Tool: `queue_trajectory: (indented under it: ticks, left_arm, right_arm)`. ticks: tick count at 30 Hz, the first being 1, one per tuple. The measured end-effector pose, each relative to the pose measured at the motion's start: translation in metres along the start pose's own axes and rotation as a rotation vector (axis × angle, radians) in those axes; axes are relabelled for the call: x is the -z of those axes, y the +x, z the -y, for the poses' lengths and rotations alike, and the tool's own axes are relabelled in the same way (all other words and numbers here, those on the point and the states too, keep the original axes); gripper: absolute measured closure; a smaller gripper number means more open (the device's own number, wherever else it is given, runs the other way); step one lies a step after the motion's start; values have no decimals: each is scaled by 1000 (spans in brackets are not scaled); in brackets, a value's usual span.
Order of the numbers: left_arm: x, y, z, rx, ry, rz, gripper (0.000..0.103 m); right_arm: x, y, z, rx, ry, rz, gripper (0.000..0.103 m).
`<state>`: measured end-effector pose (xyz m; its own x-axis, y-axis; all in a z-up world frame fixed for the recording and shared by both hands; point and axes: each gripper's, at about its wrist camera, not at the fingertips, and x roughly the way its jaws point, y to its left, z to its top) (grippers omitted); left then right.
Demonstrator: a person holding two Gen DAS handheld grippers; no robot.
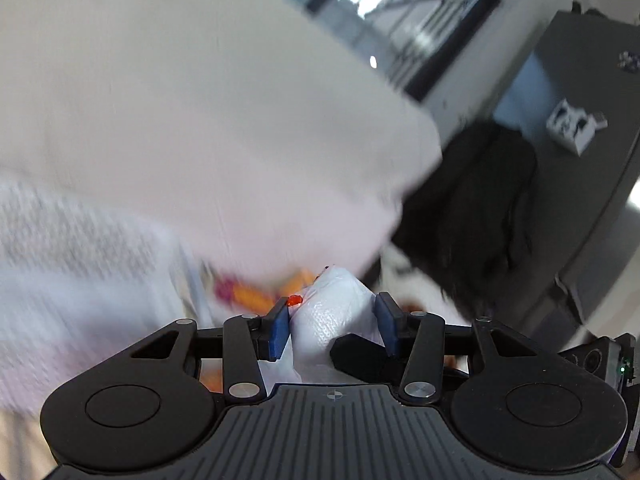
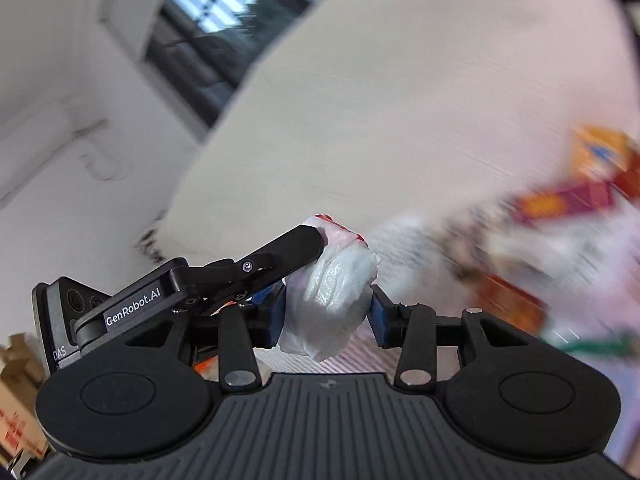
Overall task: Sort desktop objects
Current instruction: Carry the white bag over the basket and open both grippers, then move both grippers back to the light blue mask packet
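Both grippers hold the same bunched white plastic bag with a red edge. In the left wrist view my left gripper (image 1: 334, 320) is shut on the bag (image 1: 332, 320), and a black finger of the other gripper (image 1: 356, 354) lies just behind it. In the right wrist view my right gripper (image 2: 328, 312) is shut on the bag (image 2: 332, 292), with the left gripper's black finger (image 2: 280, 256) pressed on the bag's top left. Blurred orange and red packets (image 2: 568, 196) lie to the right; an orange packet (image 1: 248, 296) shows past my left fingers.
A white tabletop (image 1: 180, 100) fills both views, motion-blurred. A printed white sheet (image 1: 60, 240) lies at the left. A dark bag or coat (image 1: 472, 208) and a grey desk (image 1: 580, 160) with a small white box (image 1: 572, 126) stand beyond the table edge. Cardboard boxes (image 2: 16, 400) sit low left.
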<state>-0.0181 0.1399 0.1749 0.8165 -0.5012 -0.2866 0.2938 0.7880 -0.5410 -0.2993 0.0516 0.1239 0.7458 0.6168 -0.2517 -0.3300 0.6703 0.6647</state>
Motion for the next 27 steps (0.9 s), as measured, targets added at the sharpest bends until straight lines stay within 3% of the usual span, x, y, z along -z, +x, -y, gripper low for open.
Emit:
queue_trajectory:
  ticks: [4,7,11,14,17,19,21,23,27]
  left_arm:
    - [-44,-21,-22,-106,8,42,56]
    - [-53,-19,-55,-207,-11,30,56]
    - [-43,7,-106,-348,-76,-27,55]
    - [-29,30,-132,-478,-64,-79,52]
    - [-19,40,-149,-563,-83,-101,44]
    - [-16,35,-154,-615,-66,-82,34]
    - [-15,31,-151,-657,-31,-67,15]
    - [-12,23,-141,-696,15,-17,11]
    - [-8,8,-116,-636,22,52,5]
  right_arm:
    - [-22,46,-26,-58,-37,-48,55]
    - [-20,91,-28,-44,-48,-113,54]
    - [2,148,-18,74,-76,-193,52]
    - [23,172,-18,231,-206,-199,51]
    - [38,178,-22,331,-326,-171,43]
    - [43,172,-19,319,-335,-160,37]
    - [40,166,-20,306,-309,-125,28]
    - [34,152,-18,288,-279,-75,22]
    - [15,125,-17,237,-209,19,21]
